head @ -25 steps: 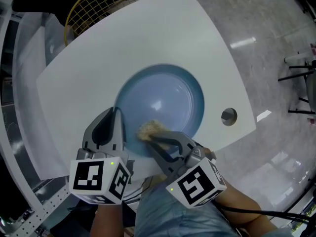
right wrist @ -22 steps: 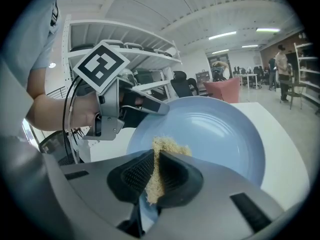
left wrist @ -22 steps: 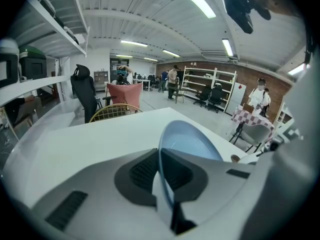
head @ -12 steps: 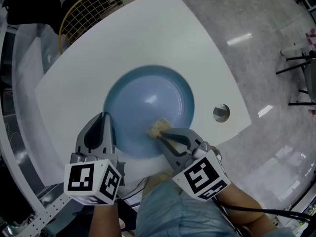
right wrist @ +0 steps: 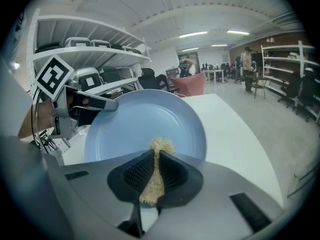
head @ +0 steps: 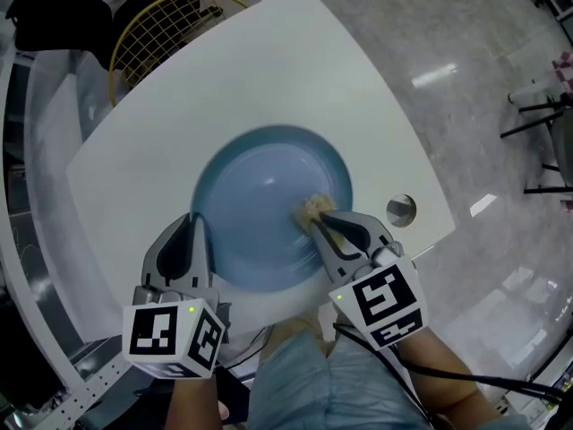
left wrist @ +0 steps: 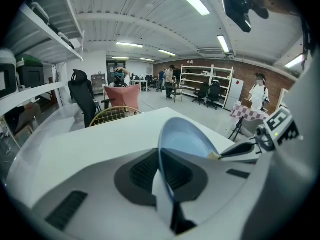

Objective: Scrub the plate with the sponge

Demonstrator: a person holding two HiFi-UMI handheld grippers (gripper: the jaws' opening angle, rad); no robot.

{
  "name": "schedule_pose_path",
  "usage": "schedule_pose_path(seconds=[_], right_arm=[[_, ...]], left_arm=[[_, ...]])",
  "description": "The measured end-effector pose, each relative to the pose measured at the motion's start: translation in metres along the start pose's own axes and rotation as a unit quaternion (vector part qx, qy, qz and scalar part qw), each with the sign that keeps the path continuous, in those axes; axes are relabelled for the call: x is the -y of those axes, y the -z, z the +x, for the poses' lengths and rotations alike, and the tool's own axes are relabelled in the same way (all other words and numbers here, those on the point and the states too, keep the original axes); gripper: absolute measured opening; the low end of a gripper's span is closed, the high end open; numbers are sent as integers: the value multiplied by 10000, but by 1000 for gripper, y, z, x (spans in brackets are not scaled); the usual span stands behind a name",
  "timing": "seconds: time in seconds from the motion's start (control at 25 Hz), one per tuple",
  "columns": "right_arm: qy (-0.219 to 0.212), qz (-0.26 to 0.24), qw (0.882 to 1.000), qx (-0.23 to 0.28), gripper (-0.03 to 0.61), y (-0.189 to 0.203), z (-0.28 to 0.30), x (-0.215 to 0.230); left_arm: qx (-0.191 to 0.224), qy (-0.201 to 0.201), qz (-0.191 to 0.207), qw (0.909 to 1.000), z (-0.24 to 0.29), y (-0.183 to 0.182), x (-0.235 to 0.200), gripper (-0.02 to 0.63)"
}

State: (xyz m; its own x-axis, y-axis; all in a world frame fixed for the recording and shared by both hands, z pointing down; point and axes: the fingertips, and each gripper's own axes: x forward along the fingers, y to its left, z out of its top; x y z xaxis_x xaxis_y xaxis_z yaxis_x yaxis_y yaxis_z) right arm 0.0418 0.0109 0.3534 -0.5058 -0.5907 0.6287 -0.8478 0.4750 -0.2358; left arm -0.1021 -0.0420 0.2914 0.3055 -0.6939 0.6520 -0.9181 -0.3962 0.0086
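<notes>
Round pale-blue plate on white table, near-left rim clamped in left gripper. Tan fibrous sponge pinched tight in right gripper, swept from plate's near-centre to its right inner edge, apparently pressing. Scrubbing mid-stroke, far side probably undone.

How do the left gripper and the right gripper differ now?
The left gripper clamps the rim of the blue plate; the right gripper clamps the tan sponge. The left gripper sits at the plate's edge; the right gripper reaches over its inside. Both are shut.
</notes>
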Motion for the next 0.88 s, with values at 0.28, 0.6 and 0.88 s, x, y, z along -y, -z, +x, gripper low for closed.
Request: schedule_pose_path(seconds=[0.28,0.6,0.88], right_arm=[[421,66,9991,77,37,-15,7,27],[664,-69,9977,142,37,-43,20,44],[655,-288,9971,265,37,-69,33,39]], left_arm=[[6,74,-43,10000,1,2,1,25],[51,187,7,9998,5,-4,2,25],[103,218,-29,9997,8,-8,2,25]])
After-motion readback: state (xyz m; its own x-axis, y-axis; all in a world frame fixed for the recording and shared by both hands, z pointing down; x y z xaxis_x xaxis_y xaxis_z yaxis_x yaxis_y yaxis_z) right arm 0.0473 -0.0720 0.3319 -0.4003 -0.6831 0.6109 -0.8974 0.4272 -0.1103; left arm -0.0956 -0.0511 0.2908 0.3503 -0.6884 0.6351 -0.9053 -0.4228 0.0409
